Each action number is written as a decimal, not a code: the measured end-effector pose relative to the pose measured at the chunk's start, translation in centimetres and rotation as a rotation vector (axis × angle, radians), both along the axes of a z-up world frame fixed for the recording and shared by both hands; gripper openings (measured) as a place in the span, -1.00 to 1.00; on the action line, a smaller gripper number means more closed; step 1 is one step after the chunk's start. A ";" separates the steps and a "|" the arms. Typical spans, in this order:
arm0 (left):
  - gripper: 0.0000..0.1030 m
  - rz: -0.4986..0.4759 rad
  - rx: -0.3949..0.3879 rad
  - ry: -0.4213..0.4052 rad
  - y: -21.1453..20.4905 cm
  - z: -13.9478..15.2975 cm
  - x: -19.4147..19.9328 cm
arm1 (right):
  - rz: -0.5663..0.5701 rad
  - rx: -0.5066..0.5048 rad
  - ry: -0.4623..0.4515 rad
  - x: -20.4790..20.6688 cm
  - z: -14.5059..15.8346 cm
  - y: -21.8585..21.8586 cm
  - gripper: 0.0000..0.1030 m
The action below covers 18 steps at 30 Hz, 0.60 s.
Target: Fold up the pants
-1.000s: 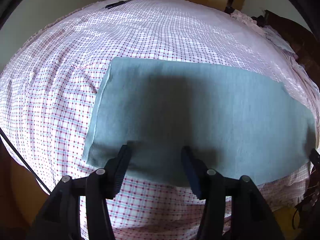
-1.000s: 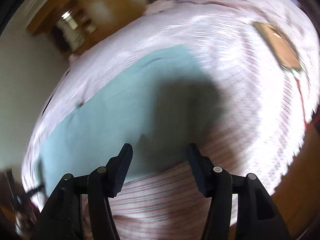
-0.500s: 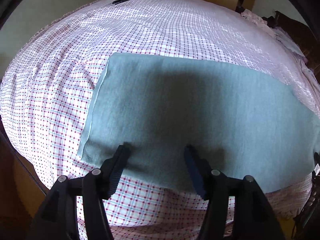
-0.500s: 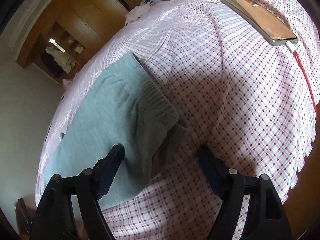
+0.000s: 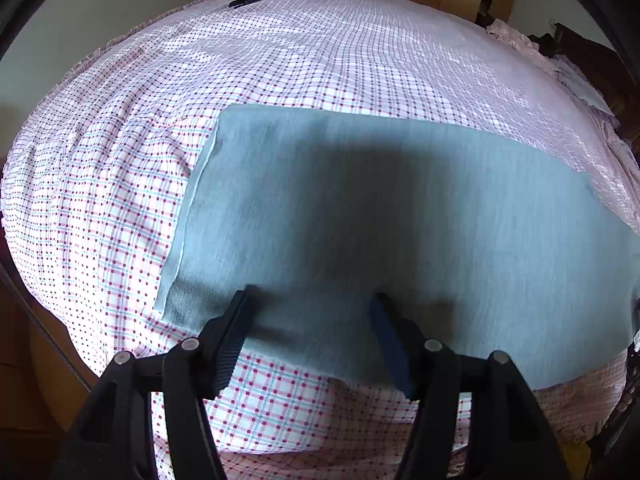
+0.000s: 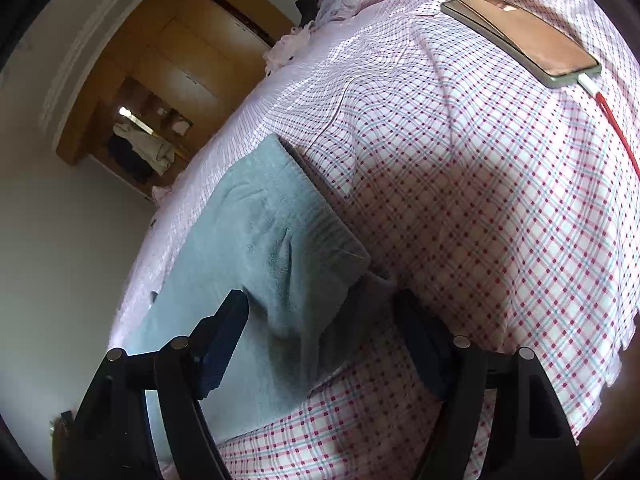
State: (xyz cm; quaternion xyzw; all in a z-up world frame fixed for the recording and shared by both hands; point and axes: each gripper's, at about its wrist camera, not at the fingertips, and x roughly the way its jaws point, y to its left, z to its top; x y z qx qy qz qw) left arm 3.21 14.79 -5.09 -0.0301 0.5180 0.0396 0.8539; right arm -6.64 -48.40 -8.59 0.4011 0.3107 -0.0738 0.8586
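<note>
A checked sheet point(image 5: 120, 184) is spread wide, with bare room left beyond the far edge of the blue-grey pants point(image 5: 400, 216), which are laid flat along its near edge. A phone point(image 6: 520, 36) is seen well apart. The left gripper point(image 5: 312, 304) is held spread over the near hem. The right gripper point(image 6: 320, 300) is closing astride the waistband corner, unpinched.
</note>
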 end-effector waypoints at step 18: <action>0.26 -0.022 -0.030 -0.003 0.7 1.4 -0.3 | 0.156 -0.304 -0.120 1.0 11.2 7.3 -0.77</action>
